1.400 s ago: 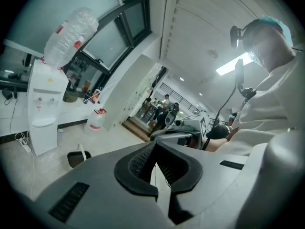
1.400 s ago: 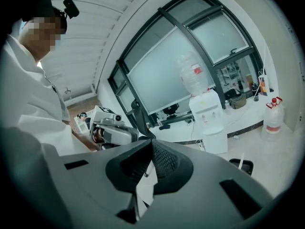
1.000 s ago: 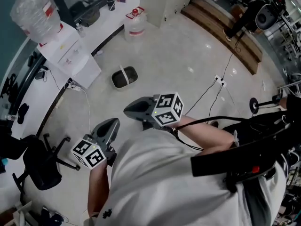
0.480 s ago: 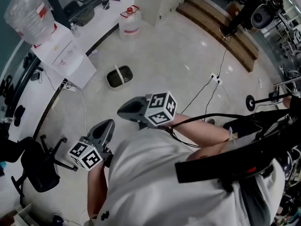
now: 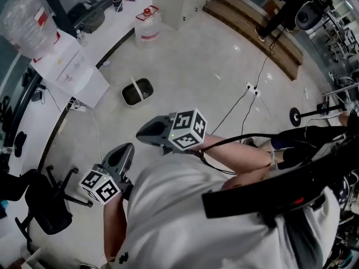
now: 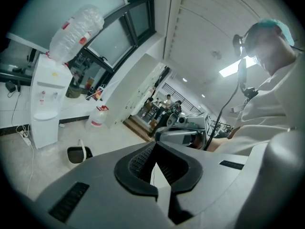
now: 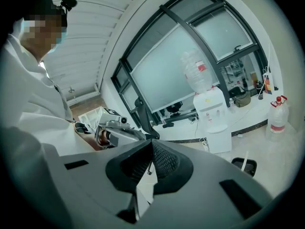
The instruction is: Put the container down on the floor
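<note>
The container [image 5: 137, 91], a small dark bin with a white handle, stands on the pale floor well ahead of me. It also shows low in the left gripper view as the container [image 6: 78, 154], and in the right gripper view as the container [image 7: 244, 166]. My left gripper [image 5: 128, 148] is held close to my body, its jaws [image 6: 155, 144] shut with nothing between them. My right gripper [image 5: 141, 132] sits just above and right of it, also shut and empty [image 7: 152, 142]. Neither gripper is near the container.
A white water dispenser [image 5: 70, 66] with a large bottle [image 5: 25, 18] stands at the left wall. A water jug [image 5: 147, 29] sits on the floor beyond the container. An office chair [image 5: 45, 206] is at lower left. Cables and a power strip [image 5: 252, 91] cross the floor at right, near a wooden step [image 5: 263, 38].
The head view has drifted a little, so the floor and container sit slightly further left. Both grippers stay shut and close to my body.
</note>
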`<state>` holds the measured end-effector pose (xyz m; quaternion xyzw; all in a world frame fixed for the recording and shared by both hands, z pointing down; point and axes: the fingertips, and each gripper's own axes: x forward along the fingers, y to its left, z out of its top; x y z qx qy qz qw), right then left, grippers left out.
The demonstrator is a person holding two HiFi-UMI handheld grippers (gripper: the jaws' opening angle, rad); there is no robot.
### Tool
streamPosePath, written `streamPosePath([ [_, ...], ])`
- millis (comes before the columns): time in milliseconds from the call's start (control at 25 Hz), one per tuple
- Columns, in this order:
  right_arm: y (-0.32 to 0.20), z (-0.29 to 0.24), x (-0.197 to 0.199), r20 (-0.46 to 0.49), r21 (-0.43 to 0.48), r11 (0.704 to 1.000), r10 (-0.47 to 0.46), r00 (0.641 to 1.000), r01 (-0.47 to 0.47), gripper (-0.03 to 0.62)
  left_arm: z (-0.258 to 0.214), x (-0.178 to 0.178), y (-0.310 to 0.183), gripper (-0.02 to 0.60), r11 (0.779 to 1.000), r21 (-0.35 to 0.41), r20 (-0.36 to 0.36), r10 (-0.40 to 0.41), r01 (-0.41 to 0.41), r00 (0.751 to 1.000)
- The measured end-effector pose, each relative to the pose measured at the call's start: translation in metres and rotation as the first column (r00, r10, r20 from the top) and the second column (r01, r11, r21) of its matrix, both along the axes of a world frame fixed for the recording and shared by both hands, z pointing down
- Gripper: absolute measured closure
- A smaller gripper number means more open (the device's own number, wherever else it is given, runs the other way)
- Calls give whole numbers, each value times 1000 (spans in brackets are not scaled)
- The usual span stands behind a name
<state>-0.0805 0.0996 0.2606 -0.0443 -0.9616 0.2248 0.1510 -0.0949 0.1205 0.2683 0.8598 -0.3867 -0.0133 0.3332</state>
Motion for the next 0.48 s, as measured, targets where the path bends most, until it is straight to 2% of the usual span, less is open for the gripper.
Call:
streamPosePath([
  [480,-3,1,-9,-4,0,1000,4,1000,-4,579,3,-7,-7,572,999,-6,-5,32,-32,999],
])
